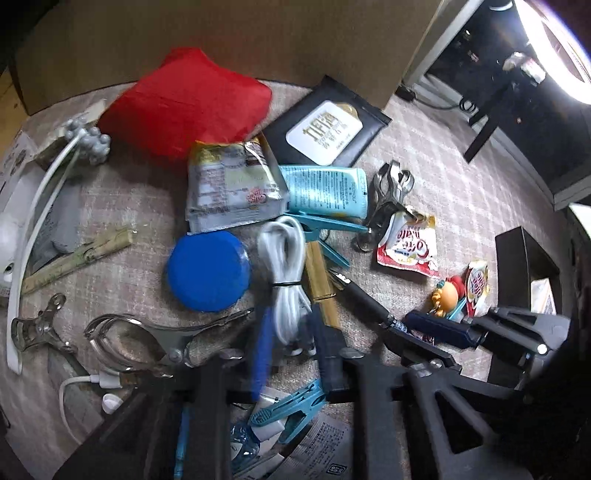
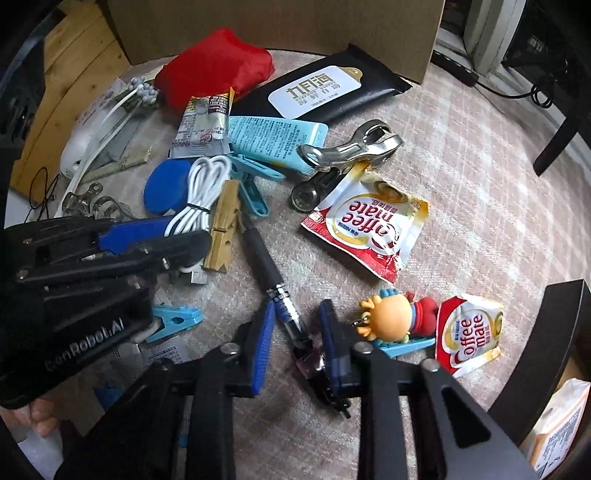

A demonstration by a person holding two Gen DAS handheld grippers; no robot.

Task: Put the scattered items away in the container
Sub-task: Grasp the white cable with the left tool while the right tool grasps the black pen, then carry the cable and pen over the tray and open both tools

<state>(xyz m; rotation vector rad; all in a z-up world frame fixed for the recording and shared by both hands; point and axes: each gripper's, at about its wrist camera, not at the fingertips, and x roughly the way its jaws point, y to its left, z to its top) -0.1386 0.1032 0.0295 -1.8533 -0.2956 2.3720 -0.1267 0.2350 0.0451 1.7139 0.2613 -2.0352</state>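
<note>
A cardboard box (image 2: 273,33) is standing at the far edge of the cloth-covered tabletop (image 2: 480,177), and its inside is not showing in either view, so I cannot tell what it is holding. The scattered things are all lying outside it. A red cloth pouch (image 2: 218,66) and a black wet-wipes pack (image 2: 321,92) are resting nearest the box wall. In front of them a light blue tube (image 2: 273,142), a metal clip (image 2: 351,147), a blue round lid (image 2: 166,188) and a bundled white cable (image 2: 201,192) are crowding together, with a wooden clothespin (image 2: 223,229) just beside the cable.

The right hand-held gripper (image 2: 297,332) is hanging low over a black pen (image 2: 271,277), its fingers (image 2: 264,339) standing apart on either side of the pen's lower end, not clamped on it. A small cartoon figure (image 2: 397,317) is lying just beside it, between two Coffee-mate sachets, one larger (image 2: 369,229) and one smaller (image 2: 469,332).

The left hand-held gripper (image 1: 290,350) is reaching in over the white cable's end, fingers (image 1: 262,347) apart and holding nothing; a light blue plastic clip (image 1: 291,406) is lying beneath it.
</note>
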